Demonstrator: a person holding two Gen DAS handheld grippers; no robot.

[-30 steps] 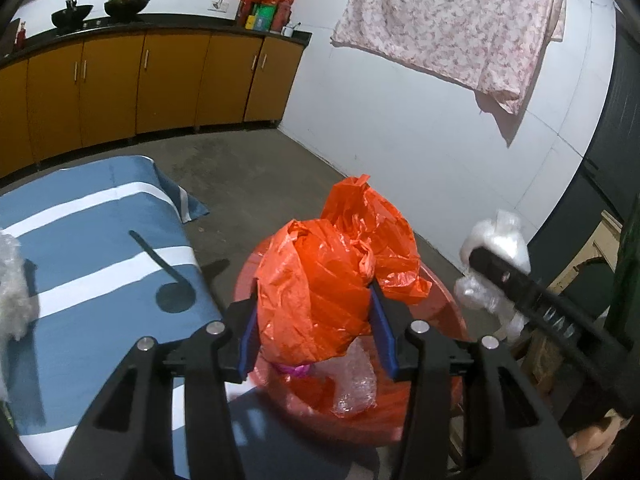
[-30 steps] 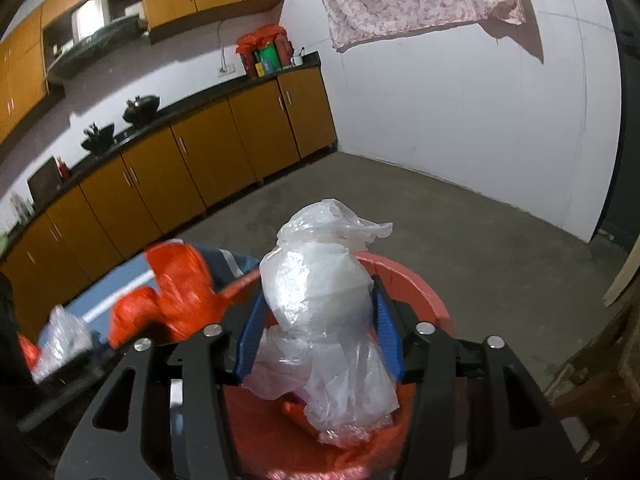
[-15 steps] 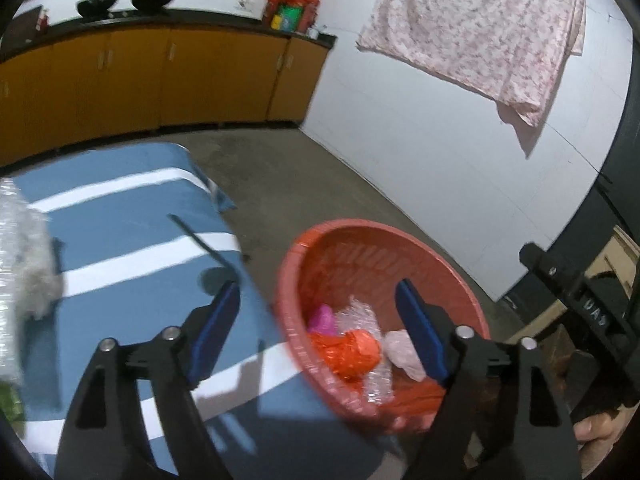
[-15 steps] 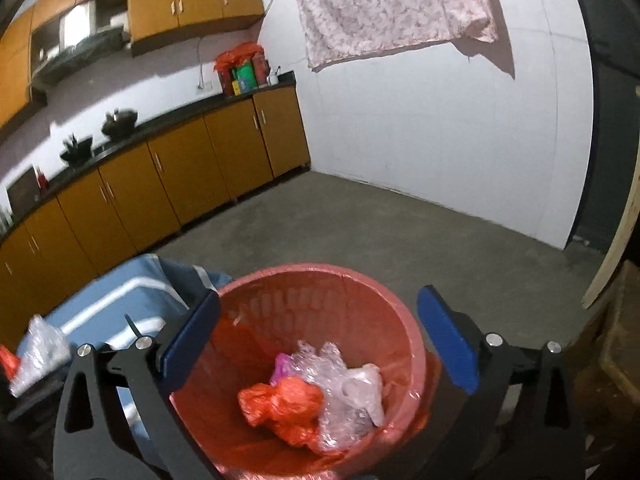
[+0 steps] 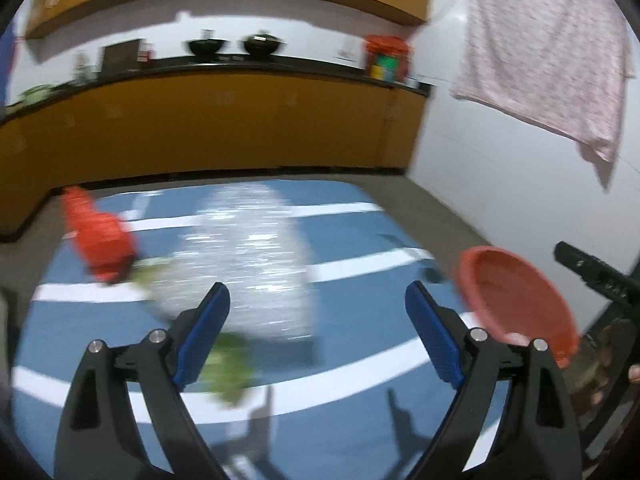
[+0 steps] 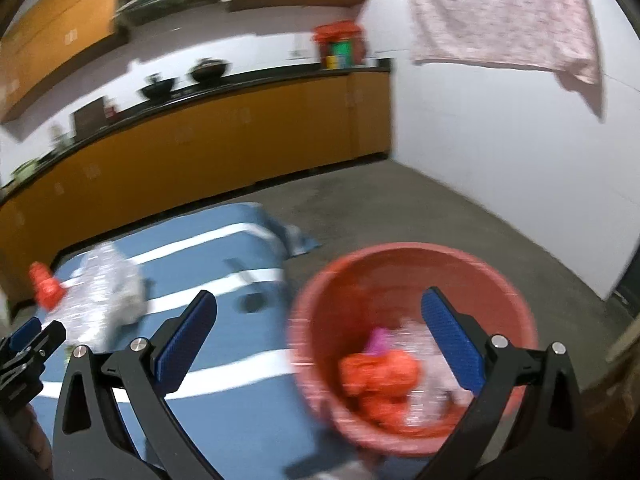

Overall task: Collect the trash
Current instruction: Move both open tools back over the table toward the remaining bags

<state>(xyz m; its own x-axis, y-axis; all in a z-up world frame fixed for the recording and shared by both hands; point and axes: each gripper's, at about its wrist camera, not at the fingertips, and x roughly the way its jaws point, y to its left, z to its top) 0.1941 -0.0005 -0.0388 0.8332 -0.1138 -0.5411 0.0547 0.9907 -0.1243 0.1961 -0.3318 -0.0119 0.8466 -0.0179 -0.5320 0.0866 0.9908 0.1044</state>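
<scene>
My left gripper (image 5: 318,334) hangs over the blue striped cloth (image 5: 352,312), its jaws still opening with nothing between them. Ahead of it lie a crinkled clear plastic bag (image 5: 248,264), an orange bag (image 5: 100,244) and a blurred green scrap (image 5: 230,364). The red basket (image 5: 516,300) stands to its right. My right gripper (image 6: 318,342) is also opening and empty, over the basket's (image 6: 400,250) left rim. In the basket lie an orange bag (image 6: 376,376), clear plastic (image 6: 430,384) and a pink scrap (image 6: 378,338). The clear bag (image 6: 104,292) and orange bag (image 6: 44,286) show at far left.
Orange cabinets (image 5: 200,128) with a dark counter and woks run along the back wall. A pale patterned cloth (image 5: 548,52) hangs on the white wall at right. Grey concrete floor (image 6: 400,208) lies beyond the table and basket. A hand (image 6: 36,440) shows at the lower left.
Both grippers let go of their bags, which now lie in the basket, and opened wide. The left one swung left over the table; the right one shifted left too.
</scene>
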